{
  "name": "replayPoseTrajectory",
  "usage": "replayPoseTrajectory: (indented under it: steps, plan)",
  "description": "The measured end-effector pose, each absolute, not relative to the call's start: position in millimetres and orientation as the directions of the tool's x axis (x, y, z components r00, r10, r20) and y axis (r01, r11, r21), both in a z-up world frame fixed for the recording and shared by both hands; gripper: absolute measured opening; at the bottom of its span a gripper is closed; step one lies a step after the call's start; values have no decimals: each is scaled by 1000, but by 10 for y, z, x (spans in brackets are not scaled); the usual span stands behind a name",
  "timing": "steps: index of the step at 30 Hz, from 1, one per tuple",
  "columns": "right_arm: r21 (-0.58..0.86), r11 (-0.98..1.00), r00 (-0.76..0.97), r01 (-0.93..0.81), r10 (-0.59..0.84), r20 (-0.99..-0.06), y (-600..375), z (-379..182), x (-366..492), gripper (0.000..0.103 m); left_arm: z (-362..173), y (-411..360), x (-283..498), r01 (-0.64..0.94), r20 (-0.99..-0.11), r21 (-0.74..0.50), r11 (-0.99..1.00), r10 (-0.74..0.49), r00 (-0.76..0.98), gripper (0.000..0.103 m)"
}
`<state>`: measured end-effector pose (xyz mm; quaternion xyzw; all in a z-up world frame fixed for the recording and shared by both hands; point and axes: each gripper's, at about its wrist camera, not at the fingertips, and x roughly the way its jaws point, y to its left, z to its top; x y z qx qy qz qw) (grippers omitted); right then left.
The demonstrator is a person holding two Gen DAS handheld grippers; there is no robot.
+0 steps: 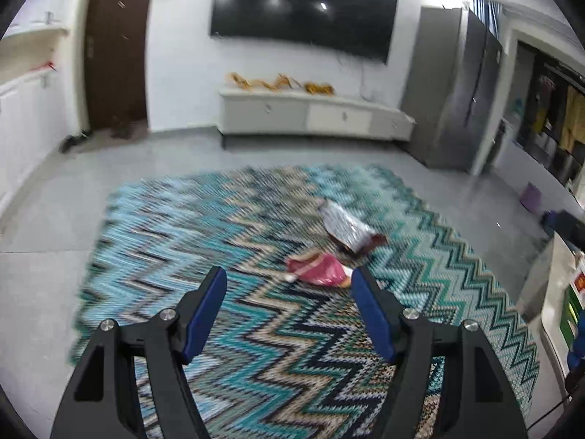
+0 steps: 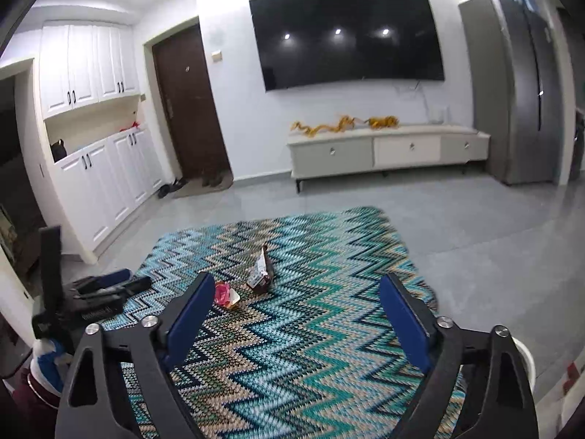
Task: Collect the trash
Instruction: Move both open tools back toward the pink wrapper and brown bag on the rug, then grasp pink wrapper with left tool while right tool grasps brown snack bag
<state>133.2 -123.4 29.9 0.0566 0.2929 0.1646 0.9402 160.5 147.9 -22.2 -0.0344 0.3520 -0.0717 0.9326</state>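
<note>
Left gripper (image 1: pixel 287 285), right gripper (image 2: pixel 297 292) both spread wide, holding nothing, above zigzag teal rug (image 1: pixel 226 226). Crumpled pink wrapper (image 1: pixel 317 267) just beside silver foil packet (image 1: pixel 345 227); path unobstructed.

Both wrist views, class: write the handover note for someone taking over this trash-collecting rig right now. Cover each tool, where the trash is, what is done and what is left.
Left tool: open, empty, above the rug, aimed at the trash.
Right tool: open, empty, above the rug, farther back.
Trash: a pink wrapper and a silver foil packet lie close together on the zigzag rug; the packet is beyond the wrapper. In the right view the packet stands partly upright.
Done: nothing picked up yet.
Left: grasp both pieces and bin them. No bin is clearly visible in either view.
</note>
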Motion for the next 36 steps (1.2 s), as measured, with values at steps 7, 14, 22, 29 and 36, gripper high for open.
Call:
replayPoseTrajectory:
  steps: [7,14,22,29,36]
  plan:
    - [217,927,715,-306,374,-590,-1072,-1,1803,85,-621,1266,2183,172,-713,-122,978,-206,670,69]
    - [241,908,658,-342,415,-629,-881,-269,2194,85,-830,1194,2612,253,-752,-96,963,-237,615,69]
    - [289,878,578,-381,470,-667,-565,-553,2665,82,-992,1213,2618,314,-765,-206,927,-353,539,54]
    - [361,847,492,-389,523,-696,-302,-847,2974,68,-974,1252,2533,317,-752,-246,916,-386,534,35]
    - [438,820,411,-368,566,-715,-154,-1085,3180,43,-922,1392,2285,285,-741,-276,918,-392,545,28]
